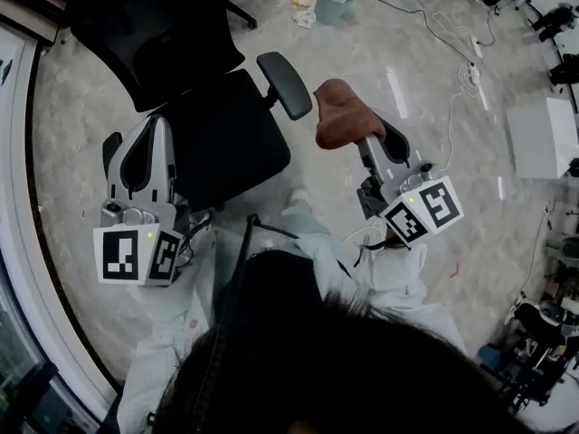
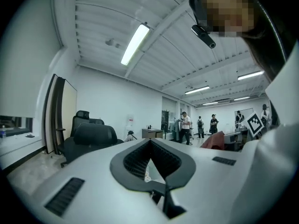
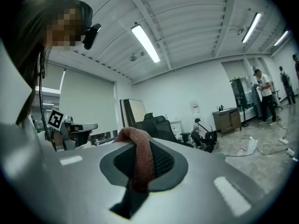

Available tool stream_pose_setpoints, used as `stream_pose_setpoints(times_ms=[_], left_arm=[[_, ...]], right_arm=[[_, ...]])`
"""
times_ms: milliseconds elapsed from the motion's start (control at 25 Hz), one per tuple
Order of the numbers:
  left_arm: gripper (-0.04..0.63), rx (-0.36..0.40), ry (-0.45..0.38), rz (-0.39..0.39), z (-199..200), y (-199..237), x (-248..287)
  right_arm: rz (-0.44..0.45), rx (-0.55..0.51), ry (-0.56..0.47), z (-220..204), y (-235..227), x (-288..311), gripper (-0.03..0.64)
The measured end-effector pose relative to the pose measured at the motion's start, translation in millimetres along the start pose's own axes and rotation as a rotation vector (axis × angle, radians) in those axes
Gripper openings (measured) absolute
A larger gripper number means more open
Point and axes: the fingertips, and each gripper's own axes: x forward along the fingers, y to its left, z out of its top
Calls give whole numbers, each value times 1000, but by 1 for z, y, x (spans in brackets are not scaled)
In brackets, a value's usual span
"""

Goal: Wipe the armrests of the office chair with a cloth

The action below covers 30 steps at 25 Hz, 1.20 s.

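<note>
Dark hair [image 1: 308,360] and a pale garment [image 1: 176,333] of the person fill the bottom of the head view.

Marker cubes: one on each gripper, black-and-white squares; the left cube [image 1: 136,253] and the right cube [image 1: 425,211] sit nearest the person.

Left gripper [image 2: 150,143]: grey body, held level, jaws brought fully together with nothing between them. In the head view it lies over the left edge of the seat, with a dark armrest [image 1: 110,147] just beside it on the outer side.

Right gripper [image 1: 371,147]: grey body, held level, jaws clamped on the cloth. Only a narrow gap is kept open by the fabric.

Cloth [image 3: 140,155]: reddish-brown, nubbly weave. One fold runs down between the right jaws; the rest bunches over and beyond the tips. In the head view it sits just right of the chair's right armrest pad [image 1: 285,84], with a strip of floor showing between them; contact is not seen.

Office chair [image 1: 226,143]: black, square seat, tall backrest [image 1: 149,25] further off, and a castor base partly visible behind.

Floor [image 1: 407,61]: pale, marbled, glossy.

Bucket [image 1: 335,3]: pale green, standing beyond the chair.

Cable [image 1: 457,48]: white, trailing loosely across the floor at the right.

Far background, seen in the gripper views: white walls, ceiling strip lights, more black chairs and several standing people, too small to detail.
</note>
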Motion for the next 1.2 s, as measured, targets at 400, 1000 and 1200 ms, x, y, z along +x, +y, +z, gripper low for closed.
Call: stream_pose_setpoints(times_ms=[400,1000,1200], left_arm=[[3,-39,55,184,-27,-67,13],[3,-85,184,206,-79,-40,36],[3,-92,265,261,-109,-12,34]], right_arm=[[171,38,123,-21,-70,3,25],[105,-160,396,-154,-136,201,25],[74,-229,447,-195,-162,284,25]])
